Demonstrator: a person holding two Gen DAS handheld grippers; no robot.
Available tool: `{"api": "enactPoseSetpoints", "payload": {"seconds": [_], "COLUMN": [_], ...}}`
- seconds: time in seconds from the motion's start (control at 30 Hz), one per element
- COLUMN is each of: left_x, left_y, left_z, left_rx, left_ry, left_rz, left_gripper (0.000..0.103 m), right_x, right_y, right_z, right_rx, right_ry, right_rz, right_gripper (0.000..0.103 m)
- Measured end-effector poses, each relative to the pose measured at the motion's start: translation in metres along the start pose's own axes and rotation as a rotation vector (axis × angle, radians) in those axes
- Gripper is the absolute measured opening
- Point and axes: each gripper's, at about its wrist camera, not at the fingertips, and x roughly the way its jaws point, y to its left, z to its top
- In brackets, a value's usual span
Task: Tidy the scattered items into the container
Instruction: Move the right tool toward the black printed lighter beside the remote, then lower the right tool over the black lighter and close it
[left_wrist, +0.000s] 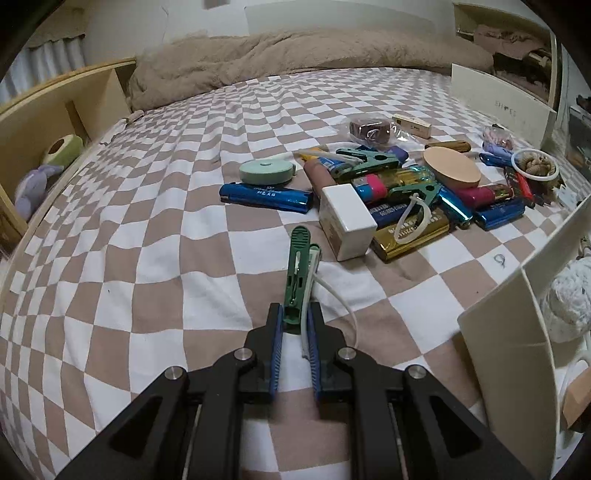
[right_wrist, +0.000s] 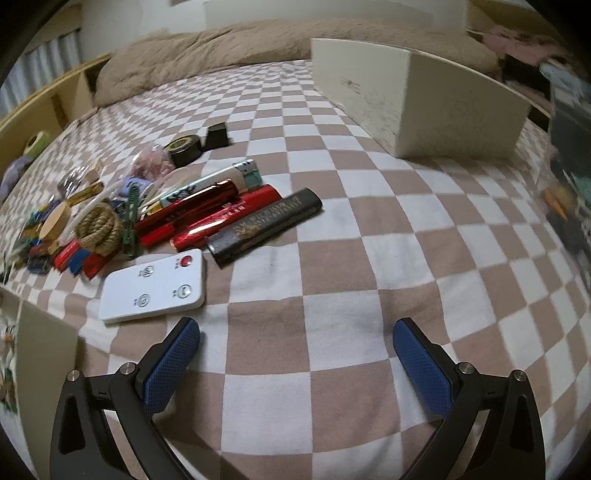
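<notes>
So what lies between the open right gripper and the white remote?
Nothing: in the right wrist view only bare checkered bedsheet separates the right gripper from the white remote.

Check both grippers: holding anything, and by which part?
Left gripper is shut on a green clip, pinched at its near end; its white loop trails out. Right gripper is open, empty.

Dim, even indoor light; strong fisheye bending at edges, right view's far edge blurred, perhaps by motion.
</notes>
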Motion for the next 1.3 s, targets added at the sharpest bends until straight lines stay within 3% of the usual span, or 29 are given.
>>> {"api": "enactPoseSetpoints", "payload": {"seconds": [0.17,0.5,0.77,1.03,1.3], "left_x": [0.002,0.007,0.006,0.006,0.005], "left_y": [0.004,-0.005,-0.001,0.003,0.005], "left_z": [0.0,0.0,0.0,0.0,0.0], "left_rx": [-0.017,0.039,0.004,-0.017,-0.029], "left_ry": [-0.007,-0.017,-0.02,-0.024,-0.026], "left_rz": [-0.016,0.043,0.005,-0.019,-0.031], "left_gripper": [0.014,0.014,0.014,0.015,0.015], "right_x": [-0.004,0.034,0.041,0.049,0.051], "right_y": [0.008,0.0,0.025,0.03,0.027], "right_z": [0.017,0.043,0.061,0.063,0.061], "right_rx": [-0.199,-0.213,-0.495,-0.399,-0.179], "right_ry": [-0.056,0.068,0.094,0.14,0.141], "right_rz": [-0.131,0.015,0.016,0.164,0.139], "right_gripper": [0.103,0.103,0.103,0.103,0.103]}}
